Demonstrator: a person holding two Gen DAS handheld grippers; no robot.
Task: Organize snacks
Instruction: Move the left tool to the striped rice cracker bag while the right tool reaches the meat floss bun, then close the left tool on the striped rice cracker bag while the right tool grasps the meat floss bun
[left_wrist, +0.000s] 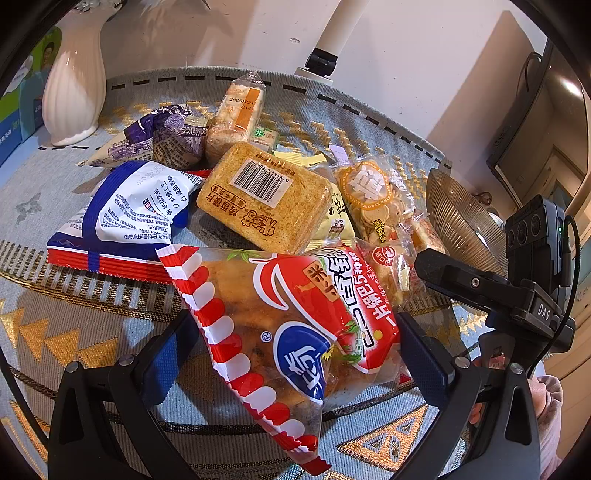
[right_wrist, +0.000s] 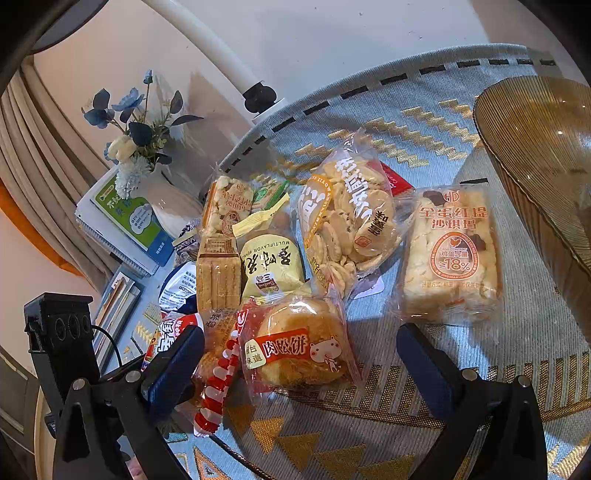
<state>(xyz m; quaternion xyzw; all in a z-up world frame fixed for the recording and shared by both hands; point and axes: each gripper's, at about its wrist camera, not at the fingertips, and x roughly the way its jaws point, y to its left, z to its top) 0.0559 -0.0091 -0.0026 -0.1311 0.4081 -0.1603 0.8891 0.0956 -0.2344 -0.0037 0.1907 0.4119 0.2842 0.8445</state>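
**Snack heap on worktop, both grippers spread**

Left hand-held gripper (left_wrist: 291, 354): fingers spread wide, either side of a red-and-white striped packet (left_wrist: 280, 332). Packet lies between the pads; whether either pad touches it, cannot tell.

Right hand-held gripper (right_wrist: 301, 365): fingers also spread, straddling a round bun packet with red label (right_wrist: 295, 343). Left pad sits against the striped packet's end; right pad clear of everything.

Snacks lie piled mid-worktop on a grey-blue patterned cloth (right_wrist: 424, 122). Among them: toast-slice pack with barcode (left_wrist: 264, 195), blue-and-white packet (left_wrist: 136, 214), small-cracker bag (right_wrist: 351, 218), pale yellow packet (right_wrist: 271, 266). An egg-cake bar (right_wrist: 452, 254) lies apart, toward the right edge, near an amber ribbed glass bowl (right_wrist: 535, 147).

White vase with blue flowers (right_wrist: 166, 199) stands at the far left corner.
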